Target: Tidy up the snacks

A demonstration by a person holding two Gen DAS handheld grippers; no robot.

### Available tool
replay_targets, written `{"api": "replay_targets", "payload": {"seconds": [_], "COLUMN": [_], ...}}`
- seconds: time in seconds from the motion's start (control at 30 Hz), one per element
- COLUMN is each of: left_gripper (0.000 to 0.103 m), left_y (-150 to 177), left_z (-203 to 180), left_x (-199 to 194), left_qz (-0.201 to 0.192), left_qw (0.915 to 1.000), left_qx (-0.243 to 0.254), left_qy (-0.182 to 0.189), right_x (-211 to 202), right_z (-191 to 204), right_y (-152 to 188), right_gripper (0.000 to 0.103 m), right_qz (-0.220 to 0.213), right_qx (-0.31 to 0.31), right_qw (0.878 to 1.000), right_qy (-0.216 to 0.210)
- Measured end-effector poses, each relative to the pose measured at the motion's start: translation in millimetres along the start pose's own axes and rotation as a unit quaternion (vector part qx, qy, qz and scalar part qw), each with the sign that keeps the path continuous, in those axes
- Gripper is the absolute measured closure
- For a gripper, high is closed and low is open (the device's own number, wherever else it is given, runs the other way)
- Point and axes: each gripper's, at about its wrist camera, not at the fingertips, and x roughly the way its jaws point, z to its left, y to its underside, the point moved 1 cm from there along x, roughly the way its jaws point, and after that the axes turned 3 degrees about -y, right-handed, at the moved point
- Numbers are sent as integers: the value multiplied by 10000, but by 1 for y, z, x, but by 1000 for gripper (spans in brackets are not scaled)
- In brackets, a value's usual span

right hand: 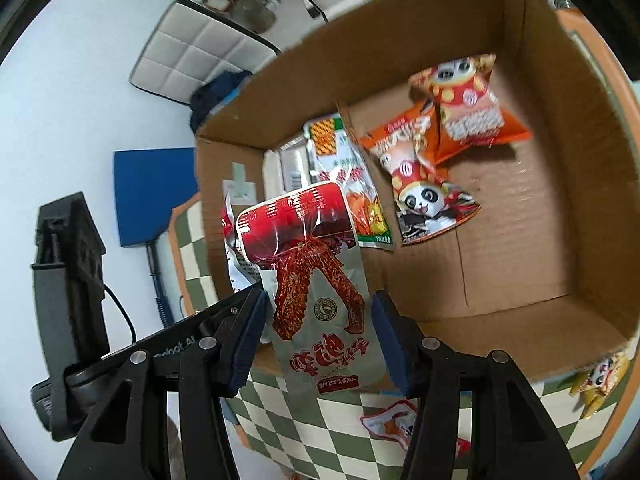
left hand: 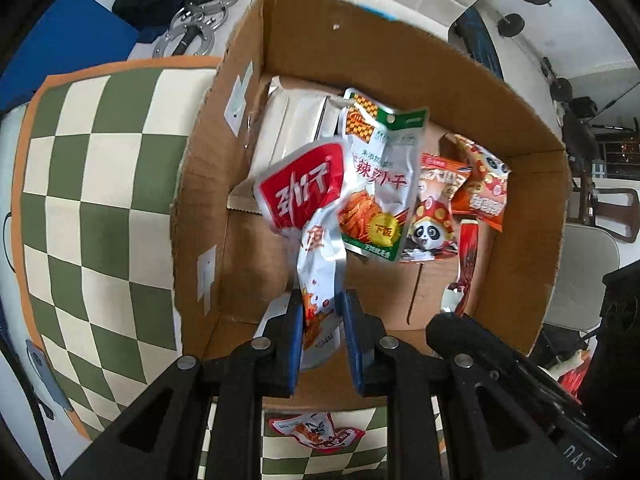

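1. The lower end of the silver packet (left hand: 318, 280) in the left wrist view runs down between the blue pads and drops out of sight behind the gripper's black frame.
2. White packets (left hand: 288, 128) at the far side of the cardboard box (left hand: 400, 52) are largely covered by the green-edged pouch (left hand: 376, 176); their print cannot be read.
3. A red-edged packet (left hand: 316, 432) on the checkered cloth (left hand: 100, 200) is half hidden by the frame.
4. In the right wrist view, a panda packet (right hand: 600, 380) at the lower right is blurred and partly behind the box's near wall.
5. Objects on the floor (right hand: 248, 4) near the top edge are too smeared to name, possibly metal parts.
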Motion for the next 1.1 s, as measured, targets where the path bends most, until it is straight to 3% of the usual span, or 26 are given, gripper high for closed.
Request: {"api": "replay_targets", "payload": {"seconds": [0.23,0.3,0.43,0.57,0.73,0.9,1.1], "left_gripper": [83,81,67,60,24,19,17], "left_y": [-1,0,2,10,28,51,83], "left_z": [9,10,10,4,-1,-8,-15], "left_x": [16,13,4,-10,-23,-36,-56], "left_qz": [380,282,138,-124,-532,-951,-1428], "left_qw": [9991,9994,9998,9994,9971,9935,9871], "left_qx": [-144,-152,-101,56,168,253,335], "left_qy": [-85,-152,-139,-309,-513,-569,-635], "right_x": [30,32,30,19,-10,-43,-72], "right_z": [-15,-16,-19,-15,-10,-8,-10], "right_y": [-9,-12,-16,-15,-4,15,42], "right_gripper": [43,38,16,12,11,10,10], "right_qz": [342,413,344,230,-157,-516,-881], "right_qx": [101,88,-117,-463,-1000,-1497,-1683], "right_qw": [9994,9991,9989,9966,9873,9723,9635], "right_qy": [-34,32,304,638,1221,1720,1886]}}
